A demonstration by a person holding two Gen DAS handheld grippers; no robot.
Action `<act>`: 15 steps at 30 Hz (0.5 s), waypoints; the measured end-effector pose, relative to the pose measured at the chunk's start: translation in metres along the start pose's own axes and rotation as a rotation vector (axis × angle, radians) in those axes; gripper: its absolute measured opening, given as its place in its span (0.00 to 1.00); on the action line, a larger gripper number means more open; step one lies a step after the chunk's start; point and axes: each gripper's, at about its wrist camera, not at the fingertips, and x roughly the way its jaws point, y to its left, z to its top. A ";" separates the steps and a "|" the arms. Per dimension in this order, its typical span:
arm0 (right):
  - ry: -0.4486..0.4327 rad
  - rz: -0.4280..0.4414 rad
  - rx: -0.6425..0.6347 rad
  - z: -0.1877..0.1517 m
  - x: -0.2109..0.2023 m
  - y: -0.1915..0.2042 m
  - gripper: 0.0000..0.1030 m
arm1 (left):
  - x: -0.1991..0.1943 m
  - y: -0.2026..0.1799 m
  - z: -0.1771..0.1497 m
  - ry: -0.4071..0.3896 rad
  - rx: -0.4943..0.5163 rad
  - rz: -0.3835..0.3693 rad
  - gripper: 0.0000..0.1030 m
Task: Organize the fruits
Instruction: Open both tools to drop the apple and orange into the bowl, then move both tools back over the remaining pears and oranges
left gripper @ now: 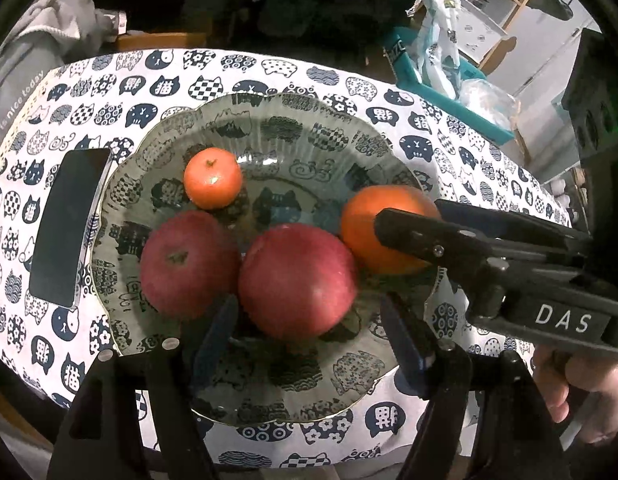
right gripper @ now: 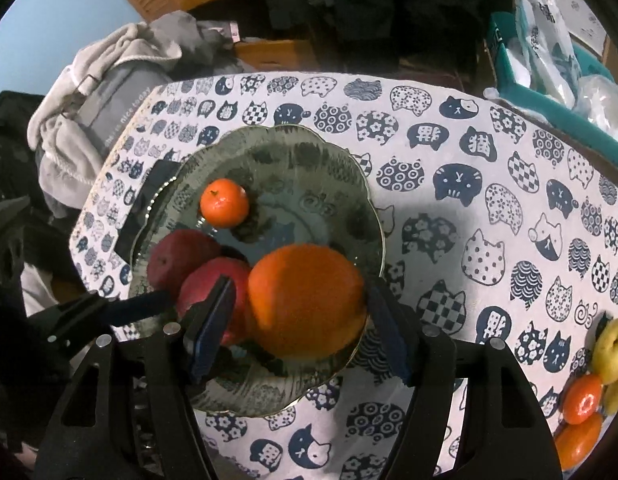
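while i scan from the left edge of the table, the first thing i meet is a dark phone (left gripper: 69, 228) lying flat just beside the glass plate (left gripper: 269, 392), its long side running along the plate's left rim. on the plate, going rightward in the left wrist view, sit a small tangerine (left gripper: 213, 178) toward the far side, then a red apple (left gripper: 189, 262), then a second red apple (left gripper: 299, 280) touching the first, and last the big orange (left gripper: 383, 230) at the plate's right edge.

my left gripper (left gripper: 309, 320) has its fingers spread, one either side of the second apple's near face, and i see no pad touching it. my right gripper (right gripper: 299, 322) is also spread, and the orange (right gripper: 307, 300) lies straight ahead between its fingers; the right pad looks to be at the skin, the left pad stands apart with a gap. so i judge the orange is set down or about to be let go, not pinched.

the relation that matters to me: the orange is dead centre of the right fingers, round, with no long axis to line up, so backing out straight should leave it undisturbed.

furthest right, well apart from the plate, more fruit waits: a yellow apple (right gripper: 611, 350) and two tangerines (right gripper: 581, 398). the right hand is clearly nearer to them, so i would send that one.
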 end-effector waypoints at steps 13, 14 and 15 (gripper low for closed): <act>-0.052 0.014 0.005 0.002 -0.022 0.006 0.68 | -0.010 -0.013 0.000 -0.040 0.040 0.009 0.73; -0.061 0.003 0.001 0.002 -0.025 0.006 0.68 | -0.012 -0.013 0.000 -0.045 0.040 0.008 0.73; -0.070 -0.006 -0.004 0.002 -0.029 0.006 0.68 | -0.013 -0.014 0.001 -0.051 0.041 0.009 0.73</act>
